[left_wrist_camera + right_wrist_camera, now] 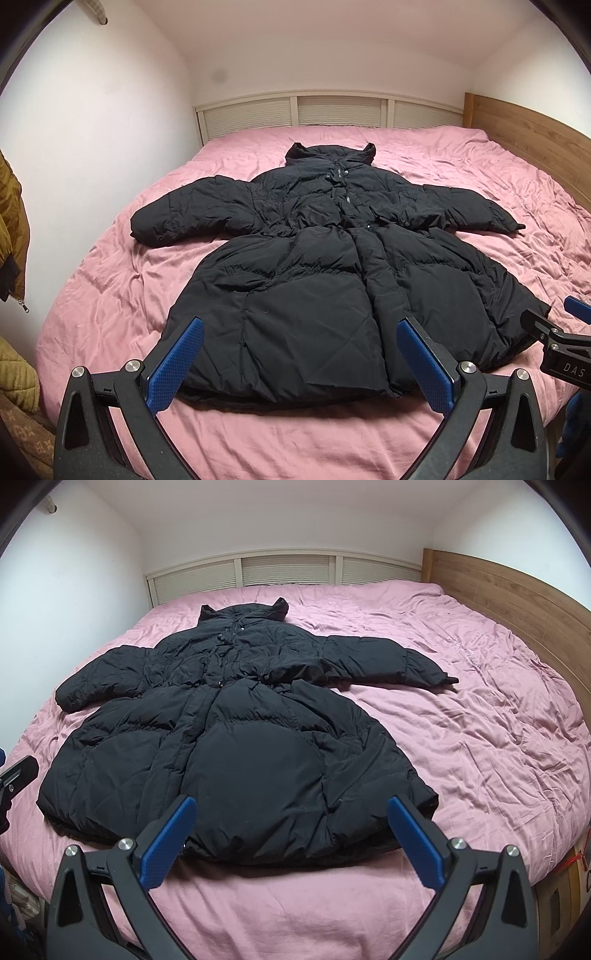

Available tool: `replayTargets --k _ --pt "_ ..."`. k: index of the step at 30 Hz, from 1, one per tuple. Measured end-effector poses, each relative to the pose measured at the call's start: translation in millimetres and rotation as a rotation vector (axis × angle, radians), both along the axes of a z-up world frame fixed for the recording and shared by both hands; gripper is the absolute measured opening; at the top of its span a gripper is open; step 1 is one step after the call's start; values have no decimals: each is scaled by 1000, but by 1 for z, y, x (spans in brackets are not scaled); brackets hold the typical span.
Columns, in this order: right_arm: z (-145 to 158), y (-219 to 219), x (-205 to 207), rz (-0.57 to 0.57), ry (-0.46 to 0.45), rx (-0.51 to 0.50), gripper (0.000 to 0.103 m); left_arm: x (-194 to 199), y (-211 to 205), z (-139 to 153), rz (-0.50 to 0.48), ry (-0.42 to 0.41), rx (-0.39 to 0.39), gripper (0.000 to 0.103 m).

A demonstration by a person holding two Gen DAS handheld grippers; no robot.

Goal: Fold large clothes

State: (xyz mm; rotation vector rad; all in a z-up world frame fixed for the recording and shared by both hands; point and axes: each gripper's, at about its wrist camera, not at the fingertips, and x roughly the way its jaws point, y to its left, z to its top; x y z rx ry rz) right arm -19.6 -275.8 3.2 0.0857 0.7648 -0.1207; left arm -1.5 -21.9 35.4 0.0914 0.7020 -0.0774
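Black puffer coat (314, 258) flat on pink bed (110, 314), front up, zipped, both sleeves out sideways. Long axis straight up-frame: hem at bottom centre, hood (330, 153) at upper centre near slatted headboard (332, 112). Nothing folded yet.

Left gripper (300, 356) above hem, jaws wide, nothing held; blue pads straddling hem's left-to-middle stretch in left wrist view. Right gripper (291, 832) same story in its own view: jaws wide, empty, over right half of hem, hem's right corner (424, 797) just past right pad. Right gripper's tip also visible at right edge of left view; part of left gripper at left edge of right view. So side by side at hem end, neither touching fabric as far as visible.

Key relation: hem nearest both jaws, sleeves well apart up-frame. Left sleeve (184, 210) on left gripper's side, right sleeve (388, 657) on right gripper's side. Likely first move: sleeves inward, each by same-side gripper. Puffy, slick fabric, probably springs back.
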Motion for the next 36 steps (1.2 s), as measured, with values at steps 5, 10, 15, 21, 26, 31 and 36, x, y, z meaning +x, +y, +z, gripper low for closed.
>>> replayTargets --k 5,10,15,21,26,31,36 --pt "-8 -1 8 8 18 -1 103 11 -1 -4 -7 18 -2 102" --pt "-11 -2 21 16 22 -4 103 29 6 -12 -11 61 -33 102" --pt "-13 -8 50 28 24 -16 103 65 26 -22 7 102 -63 102" --pt "-24 -22 114 24 36 20 103 148 75 -33 85 136 -143 102" --pt "-30 -38 170 -5 44 68 103 224 109 -38 155 165 -187 102" --pt "-17 -46 209 -31 85 59 103 273 149 -39 234 221 -234 102" --pt "0 -47 235 -35 147 32 103 309 197 -43 323 242 -291 102"
